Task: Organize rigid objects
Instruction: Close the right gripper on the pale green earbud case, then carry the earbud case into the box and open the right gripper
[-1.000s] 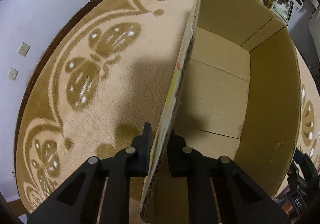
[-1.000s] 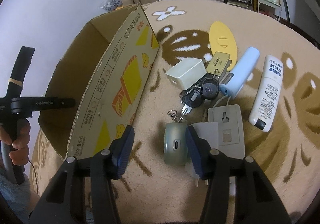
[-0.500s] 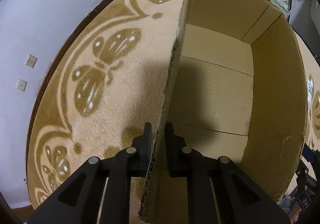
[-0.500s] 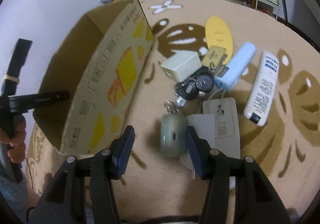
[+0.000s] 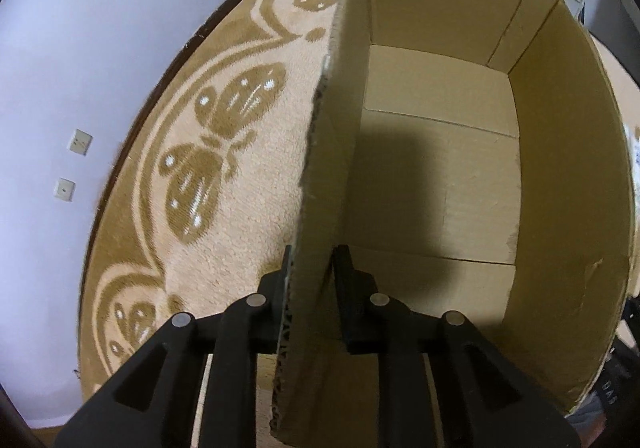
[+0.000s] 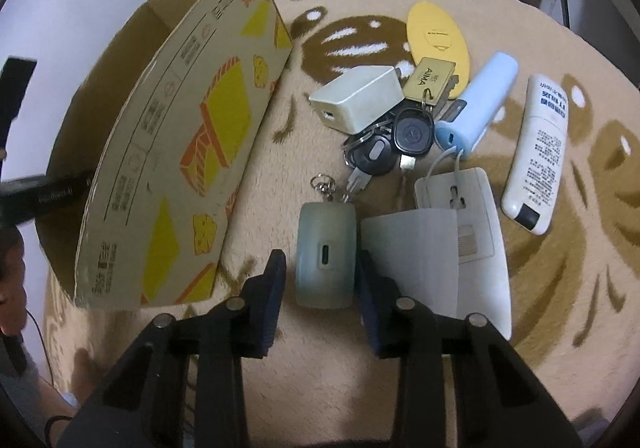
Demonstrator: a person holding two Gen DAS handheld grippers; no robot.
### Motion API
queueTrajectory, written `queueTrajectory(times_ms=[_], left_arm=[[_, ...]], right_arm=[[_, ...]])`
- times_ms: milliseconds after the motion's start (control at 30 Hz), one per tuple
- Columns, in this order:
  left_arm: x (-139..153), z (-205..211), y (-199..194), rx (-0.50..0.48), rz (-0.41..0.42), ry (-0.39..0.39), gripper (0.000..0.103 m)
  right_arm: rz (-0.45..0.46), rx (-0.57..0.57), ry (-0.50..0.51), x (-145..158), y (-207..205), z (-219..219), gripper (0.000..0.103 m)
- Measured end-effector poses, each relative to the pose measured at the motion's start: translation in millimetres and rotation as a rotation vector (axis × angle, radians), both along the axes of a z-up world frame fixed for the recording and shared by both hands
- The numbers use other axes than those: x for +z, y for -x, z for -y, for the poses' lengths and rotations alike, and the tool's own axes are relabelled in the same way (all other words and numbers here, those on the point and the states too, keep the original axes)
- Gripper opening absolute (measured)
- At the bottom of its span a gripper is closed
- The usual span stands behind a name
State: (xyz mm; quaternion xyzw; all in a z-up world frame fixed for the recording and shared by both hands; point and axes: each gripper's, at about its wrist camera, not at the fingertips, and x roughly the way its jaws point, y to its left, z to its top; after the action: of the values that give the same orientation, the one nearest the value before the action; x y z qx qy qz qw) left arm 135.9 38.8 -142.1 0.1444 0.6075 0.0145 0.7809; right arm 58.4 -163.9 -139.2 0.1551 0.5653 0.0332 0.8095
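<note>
Left gripper [image 5: 314,268] pinching cardboard box [image 5: 440,168] wall on the carpet [image 5: 248,208], bare interior only there, right gripper [image 6: 320,272] wide apart flanking pale green case [image 6: 326,254], box's printed outside and clutter visible here

Rug [image 6: 320,368]: cardboard box [image 6: 192,152], keys [image 6: 384,152], remote [image 6: 540,152].

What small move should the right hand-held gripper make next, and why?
Probably close the right hand-held gripper on the grey-green case: the case already lies between its open fingers, apart from both. The left hand-held gripper grips the wall of the cardboard box, whose floor is bare.
</note>
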Motion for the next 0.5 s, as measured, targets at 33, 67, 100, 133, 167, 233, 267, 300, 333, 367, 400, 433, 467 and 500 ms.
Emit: queueTrajectory(times_ms=[33,67,100,133,167,233,267,300,333,367,400,433,467,500], left_arm=[[0,1,0,-0.005,0.002,-0.012,0.018],[-1,1,0,-0.006,0.004,-0.016,0.018],[-1,2,0,-0.007,0.004,-0.018,0.018],[-1,2,0,-0.007,0.005,-0.019,0.018],[-1,2,0,-0.007,0.005,-0.020,0.018],[0,2,-1,-0.007,0.006,-0.022,0.018],[-1,1,0,-0.008,0.008,-0.023,0.018],[-1,2,0,-0.012,0.010,-0.026,0.018],[-1,3,1,-0.016,0.012,-0.030,0.018],[-1,4,2,-0.024,0.014,-0.037,0.018],[-2,4,2,-0.027,0.016,-0.041,0.018],[-2,4,2,-0.027,0.016,-0.042,0.018],[-2,4,1,-0.025,0.015,-0.039,0.018],[-2,4,1,-0.023,0.015,-0.037,0.018]], right_arm=[[0.006,-0.002,0.002,0,-1,0,0.037],[0.008,0.000,0.011,0,-4,0,0.037],[0.015,0.002,0.045,1,-5,-2,0.030],[0.028,0.010,0.065,2,-7,-2,0.029],[0.040,0.015,0.088,4,-9,-4,0.029],[0.060,0.006,0.122,8,-10,-6,0.029],[0.074,-0.006,0.130,11,-10,-5,0.029],[0.090,-0.017,0.131,15,-10,-4,0.029],[0.108,-0.026,0.126,19,-10,-2,0.029],[0.129,-0.037,0.122,25,-9,0,0.029],[0.150,-0.044,0.119,32,-10,1,0.028],[0.166,-0.049,0.119,37,-10,3,0.028],[0.184,-0.053,0.119,43,-11,4,0.029],[0.204,-0.054,0.115,50,-12,5,0.029]])
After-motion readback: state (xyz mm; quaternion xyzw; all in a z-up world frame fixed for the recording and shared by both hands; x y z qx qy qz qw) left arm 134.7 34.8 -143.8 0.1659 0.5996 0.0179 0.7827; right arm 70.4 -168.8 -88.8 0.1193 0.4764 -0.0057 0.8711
